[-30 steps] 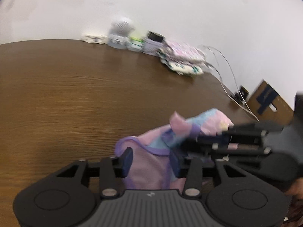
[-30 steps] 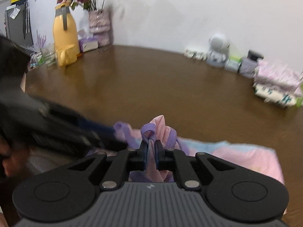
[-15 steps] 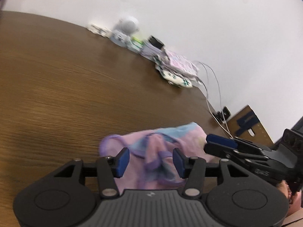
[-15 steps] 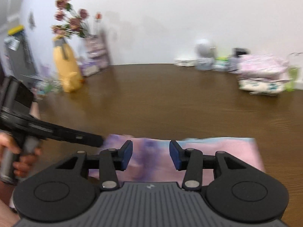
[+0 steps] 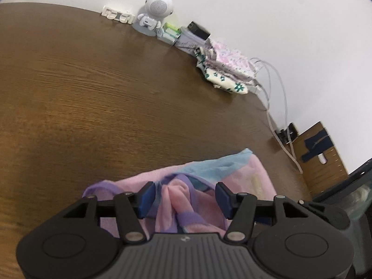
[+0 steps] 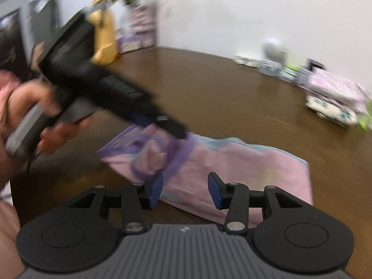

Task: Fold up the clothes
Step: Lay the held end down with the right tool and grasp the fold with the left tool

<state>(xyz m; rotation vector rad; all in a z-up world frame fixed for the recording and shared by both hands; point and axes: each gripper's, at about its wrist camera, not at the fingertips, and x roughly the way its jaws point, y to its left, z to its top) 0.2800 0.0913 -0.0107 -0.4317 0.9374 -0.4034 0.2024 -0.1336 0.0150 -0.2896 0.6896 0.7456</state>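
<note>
Left wrist view: the left claw (image 5: 183,196) is spread wide, gripping nothing, its blue pads either side of a purple-trimmed bunch of the pink garment (image 5: 234,174) lying on the table (image 5: 93,93) at 6 o'clock. Right wrist view: the right claw (image 6: 184,189) gapes equally wide over the garment's near edge, with the person's hand (image 6: 41,114) at 9 o'clock.
</note>
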